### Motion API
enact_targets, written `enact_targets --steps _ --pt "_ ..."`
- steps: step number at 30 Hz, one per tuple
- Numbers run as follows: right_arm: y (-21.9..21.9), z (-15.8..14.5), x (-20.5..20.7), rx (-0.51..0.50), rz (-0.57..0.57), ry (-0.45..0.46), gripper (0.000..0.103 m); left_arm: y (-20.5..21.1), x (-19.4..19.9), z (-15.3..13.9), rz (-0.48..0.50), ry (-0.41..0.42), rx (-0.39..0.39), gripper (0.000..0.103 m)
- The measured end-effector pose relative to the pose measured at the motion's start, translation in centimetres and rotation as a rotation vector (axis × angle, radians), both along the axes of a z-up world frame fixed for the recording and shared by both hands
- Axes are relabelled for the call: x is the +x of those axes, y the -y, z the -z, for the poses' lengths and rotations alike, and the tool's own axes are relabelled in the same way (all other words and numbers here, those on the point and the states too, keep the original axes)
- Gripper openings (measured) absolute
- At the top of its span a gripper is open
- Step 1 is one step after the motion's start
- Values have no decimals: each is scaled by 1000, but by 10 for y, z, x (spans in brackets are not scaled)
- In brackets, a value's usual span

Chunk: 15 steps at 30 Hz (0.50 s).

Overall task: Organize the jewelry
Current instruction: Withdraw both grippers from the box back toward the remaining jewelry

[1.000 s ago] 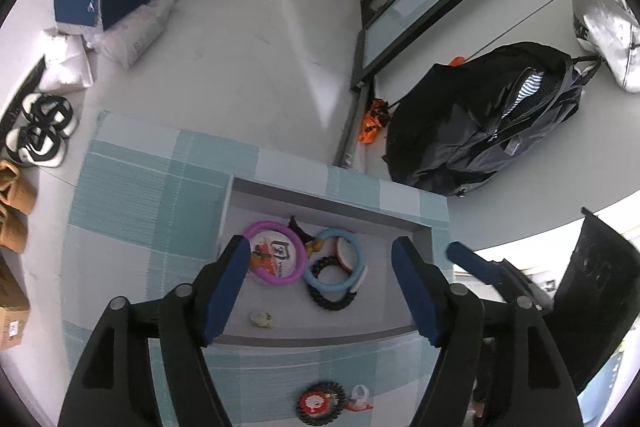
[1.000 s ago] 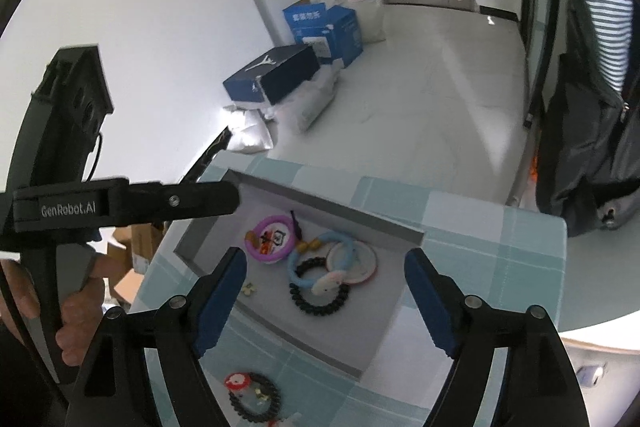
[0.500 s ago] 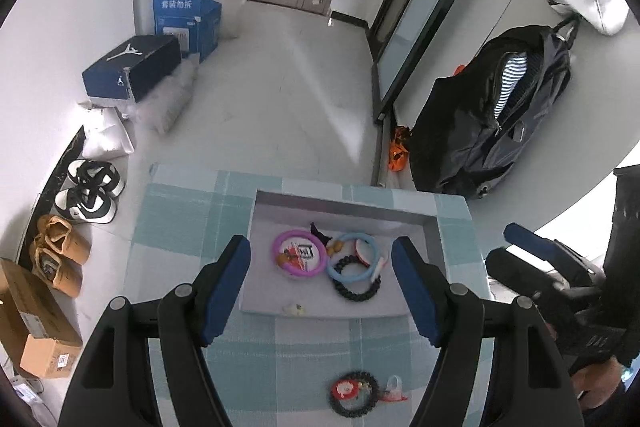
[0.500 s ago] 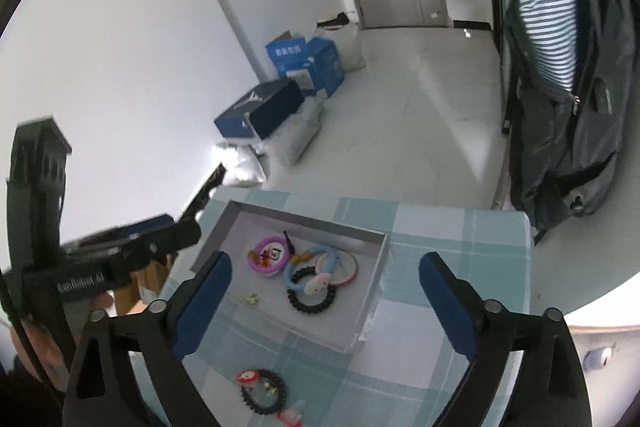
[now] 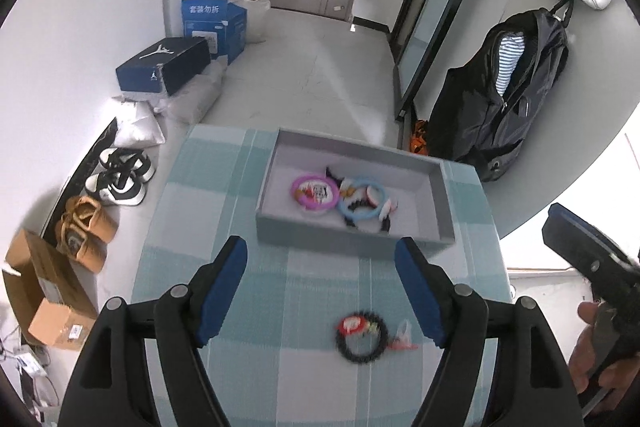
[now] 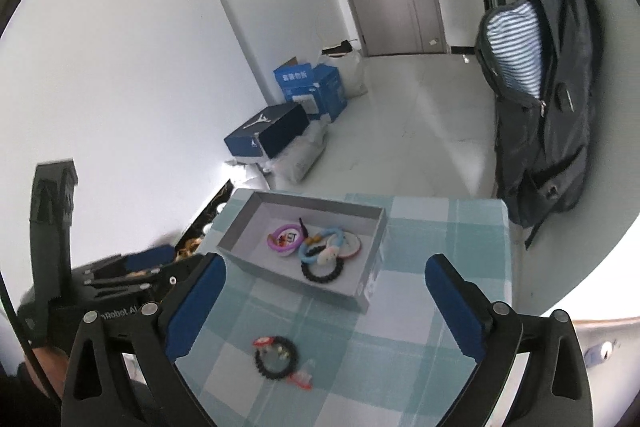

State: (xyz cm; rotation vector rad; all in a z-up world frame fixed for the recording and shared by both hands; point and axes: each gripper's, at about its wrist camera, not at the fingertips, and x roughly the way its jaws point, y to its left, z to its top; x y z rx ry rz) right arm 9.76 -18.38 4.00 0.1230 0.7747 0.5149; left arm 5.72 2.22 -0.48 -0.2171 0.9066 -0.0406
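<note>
Two claws hang over the table (image 5: 224, 187), both spread and empty: the left claw (image 5: 320, 291) stands well open, and the right claw (image 6: 324, 303) has just been opening to about its widest, with nothing between its pads.

The grey tray (image 5: 440, 203) sits at the table's far side and holds a tangle of rings: a pink ring (image 5: 298, 187), a blue ring (image 5: 352, 213) and a black bead bracelet (image 6: 322, 273), touching or overlapping one another. One more black bracelet (image 5: 362, 337) lies loose on the cloth near the front edge, with a small red-and-clear piece (image 5: 402, 341) just beside it.

Risks, as I judge them. The tray is light and shallow; a claw that comes in low could catch its near wall and push it toward the far edge. The loose bracelet is limp and lies flat, so the pads may scrape the cloth, bunch it and slip off the beads. The small piece lies so close that it could be dragged or flicked off the table. With both claws over the same spot, they could also knock together.

Hard to read: the loose bracelet is blurred in both views, so its red charm is unclear. What the small piece is I cannot tell. The tray's near wall hides part of its floor in the left view.
</note>
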Motion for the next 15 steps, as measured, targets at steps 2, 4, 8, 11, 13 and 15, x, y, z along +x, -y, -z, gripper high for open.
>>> enact_targets --steps 2,4,8,11,13,15 --pt "3 3 -9 -1 9 -2 101 3 -7 3 2 -4 2 73" --pt "5 7 -18 -11 13 -7 101 6 -13 7 12 -3 7 73" --pt "5 17 -32 -42 4 -18 101 14 -21 11 48 -6 53 73" --pt "2 26 -40 -69 -16 -35 101 13 -26 14 59 -11 53 74" --pt "-2 30 -45 -93 -35 -29 101 12 -31 17 60 -10 63 74" --pt "-6 35 -50 -111 -48 -28 100 11 -36 23 68 -23 58 74"
